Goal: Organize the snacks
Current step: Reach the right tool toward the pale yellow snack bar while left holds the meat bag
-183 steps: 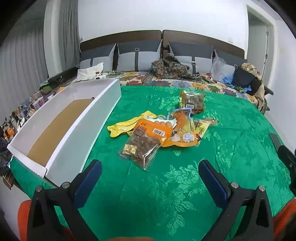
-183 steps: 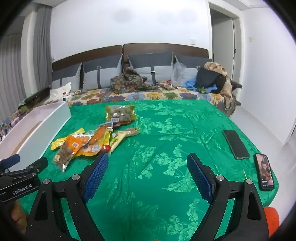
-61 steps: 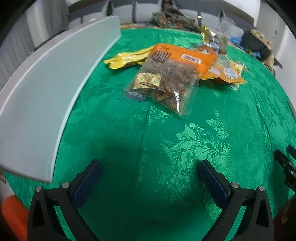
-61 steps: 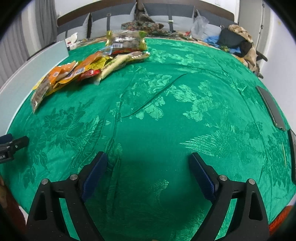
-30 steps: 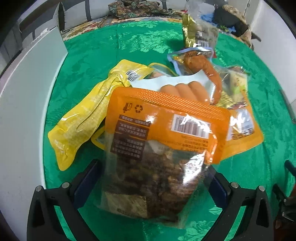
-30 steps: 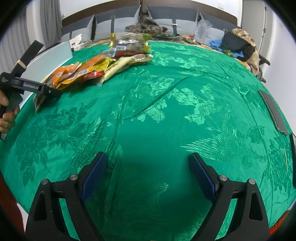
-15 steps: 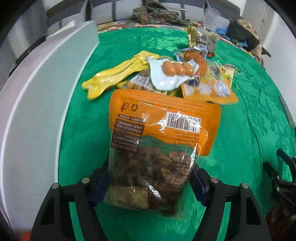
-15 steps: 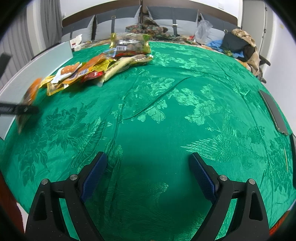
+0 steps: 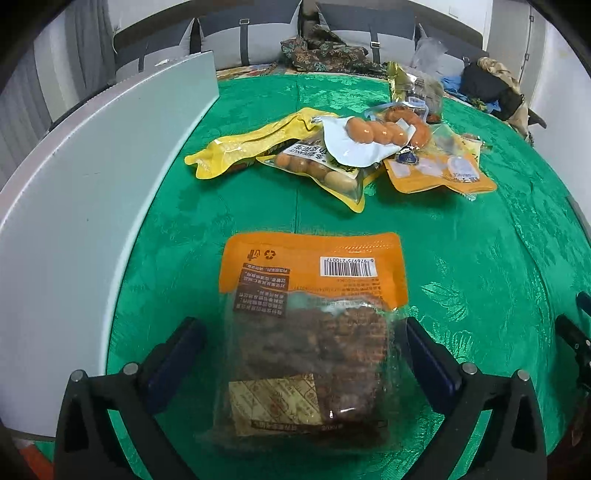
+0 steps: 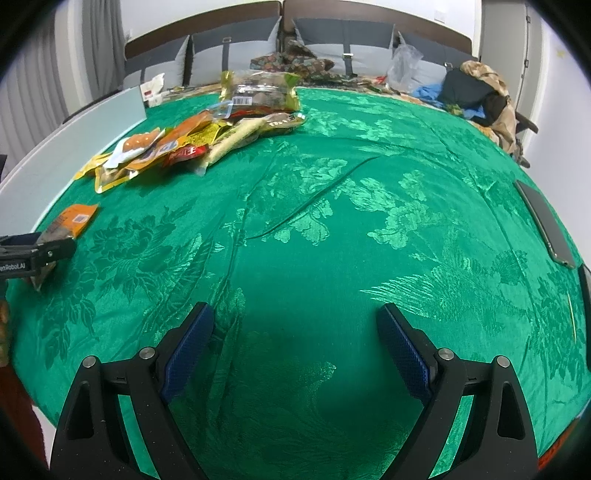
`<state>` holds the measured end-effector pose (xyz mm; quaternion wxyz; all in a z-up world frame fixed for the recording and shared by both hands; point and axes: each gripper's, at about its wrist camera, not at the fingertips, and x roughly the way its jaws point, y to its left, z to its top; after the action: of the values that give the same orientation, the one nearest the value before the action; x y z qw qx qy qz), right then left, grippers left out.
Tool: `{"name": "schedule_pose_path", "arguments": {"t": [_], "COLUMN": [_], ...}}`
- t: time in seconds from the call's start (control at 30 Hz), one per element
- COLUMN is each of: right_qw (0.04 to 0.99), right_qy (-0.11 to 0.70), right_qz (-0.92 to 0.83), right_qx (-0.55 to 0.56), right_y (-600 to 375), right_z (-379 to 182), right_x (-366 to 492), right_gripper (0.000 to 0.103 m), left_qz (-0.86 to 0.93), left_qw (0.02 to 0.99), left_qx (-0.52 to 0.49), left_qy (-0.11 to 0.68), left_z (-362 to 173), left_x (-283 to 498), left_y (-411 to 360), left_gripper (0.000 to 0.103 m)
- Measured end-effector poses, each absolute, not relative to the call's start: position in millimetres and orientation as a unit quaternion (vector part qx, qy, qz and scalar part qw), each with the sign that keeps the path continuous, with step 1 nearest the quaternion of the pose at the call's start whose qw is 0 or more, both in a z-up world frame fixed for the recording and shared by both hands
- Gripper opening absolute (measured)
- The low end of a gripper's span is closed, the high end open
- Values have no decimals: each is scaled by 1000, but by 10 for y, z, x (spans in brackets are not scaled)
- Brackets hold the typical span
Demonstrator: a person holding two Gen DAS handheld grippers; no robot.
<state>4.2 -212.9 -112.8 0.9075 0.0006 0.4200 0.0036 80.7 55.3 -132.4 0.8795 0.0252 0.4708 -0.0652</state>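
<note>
though pinched, brown-snack pouch [image 9: 314, 314] outside box [image 9: 92, 206]

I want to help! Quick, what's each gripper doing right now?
Left gripper: closed on the orange snack bag.
Right gripper: open, holding nothing, over the green bedspread.

A bed [image 10: 332, 229] fills the room, spread with a green damask cover [image 9: 480, 258] woven with leaf and flower shapes. At the far end stands a dark brown headboard [image 10: 229, 22] with grey cushions [image 10: 236, 55] propped against it. A patterned cloth [image 9: 325, 55] is bunched before the cushions, and dark clothing [image 10: 476, 92] is heaped at the far right. The walls [image 10: 561, 92] are white. Grey curtains [image 10: 40, 74] hang on the left.
</note>
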Motion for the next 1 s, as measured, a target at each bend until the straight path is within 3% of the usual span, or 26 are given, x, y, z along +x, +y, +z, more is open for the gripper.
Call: {"name": "schedule_pose_path", "arguments": {"t": [0.47,0.67,1.0], "right_qw": [911,891,868], "right_qy": [412,453,463], "right_qz": [4,5,-21], "right_qx": [1,10,177], "right_y": [-2134,-2159,-2410], "right_z": [-1143,-1101,-889], "right_x": [-3,110,1026], "right_gripper": [93,92,90], "left_qz": [-61,-58,-58], "left_qw": [884,886,887], "left_qx": [24,22,20], "left_qy": [462,459,458], "left_z": [-1308,-1305,-1304], "left_x": [728,716,711], "left_y": [555,550,553], "left_gripper": [103,103,103]}}
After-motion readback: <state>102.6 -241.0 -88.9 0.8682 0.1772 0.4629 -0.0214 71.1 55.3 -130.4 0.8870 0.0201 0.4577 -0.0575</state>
